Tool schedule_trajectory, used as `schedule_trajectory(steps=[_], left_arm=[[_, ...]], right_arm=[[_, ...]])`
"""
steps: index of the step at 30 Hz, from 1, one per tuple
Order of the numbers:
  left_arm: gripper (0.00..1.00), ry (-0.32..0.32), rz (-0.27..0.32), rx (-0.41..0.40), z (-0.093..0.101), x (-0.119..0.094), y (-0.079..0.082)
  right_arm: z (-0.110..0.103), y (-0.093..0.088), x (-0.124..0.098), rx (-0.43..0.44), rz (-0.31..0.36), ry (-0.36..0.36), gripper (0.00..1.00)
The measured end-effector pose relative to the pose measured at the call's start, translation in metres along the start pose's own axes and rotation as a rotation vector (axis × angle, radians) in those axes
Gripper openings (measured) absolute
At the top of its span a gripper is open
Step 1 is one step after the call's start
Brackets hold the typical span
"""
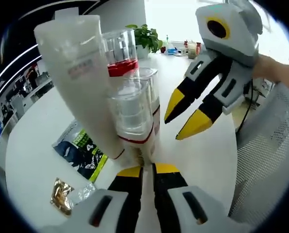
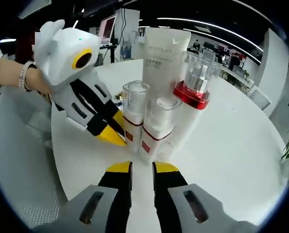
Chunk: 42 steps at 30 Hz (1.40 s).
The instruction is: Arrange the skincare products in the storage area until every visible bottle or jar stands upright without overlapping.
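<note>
Several skincare products stand upright in a tight cluster on the white round table (image 1: 202,155). They are a tall white tube (image 1: 74,73) (image 2: 164,53), a clear-capped bottle with a red band (image 1: 121,56) (image 2: 195,85), and two shorter clear-capped bottles (image 1: 132,114) (image 2: 134,109) with thin red trim. My left gripper (image 1: 148,170) sits just in front of the cluster's base, jaws together and holding nothing. In the right gripper view the left gripper (image 2: 113,133) points at the shorter bottles from the left. My right gripper (image 2: 142,168) faces the cluster from the other side with a narrow gap; the left gripper view shows that right gripper (image 1: 185,115) beside the bottles, fingers apart and empty.
Flat sachets (image 1: 81,153) and a gold foil packet (image 1: 62,194) lie on the table to the left. A potted plant (image 1: 147,36) and small items (image 1: 185,48) stand at the far edge. A mesh chair (image 1: 270,145) (image 2: 18,160) borders the table. A person's hand (image 2: 13,75) holds the left gripper.
</note>
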State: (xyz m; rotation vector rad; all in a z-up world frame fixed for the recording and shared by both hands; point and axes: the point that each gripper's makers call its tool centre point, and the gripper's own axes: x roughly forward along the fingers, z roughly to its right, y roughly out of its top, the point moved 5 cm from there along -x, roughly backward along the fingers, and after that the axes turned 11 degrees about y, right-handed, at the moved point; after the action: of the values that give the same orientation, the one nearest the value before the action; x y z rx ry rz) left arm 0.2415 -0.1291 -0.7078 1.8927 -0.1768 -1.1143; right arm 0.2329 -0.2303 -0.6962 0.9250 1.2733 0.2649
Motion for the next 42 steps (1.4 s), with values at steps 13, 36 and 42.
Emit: schedule_trajectory(steps=[13, 36, 42], left_arm=[[0.03, 0.003, 0.002, -0.005, -0.001, 0.002, 0.002], [0.23, -0.005, 0.037, -0.066, -0.010, -0.046, 0.007], [0.36, 0.006, 0.052, -0.098, -0.013, -0.072, 0.007]], right_arm=[[0.010, 0.005, 0.003, -0.009, 0.010, -0.025, 0.09], [-0.014, 0.023, -0.031, 0.064, 0.101, -0.068, 0.37], [-0.025, 0.035, -0.038, 0.057, 0.114, -0.078, 0.51]])
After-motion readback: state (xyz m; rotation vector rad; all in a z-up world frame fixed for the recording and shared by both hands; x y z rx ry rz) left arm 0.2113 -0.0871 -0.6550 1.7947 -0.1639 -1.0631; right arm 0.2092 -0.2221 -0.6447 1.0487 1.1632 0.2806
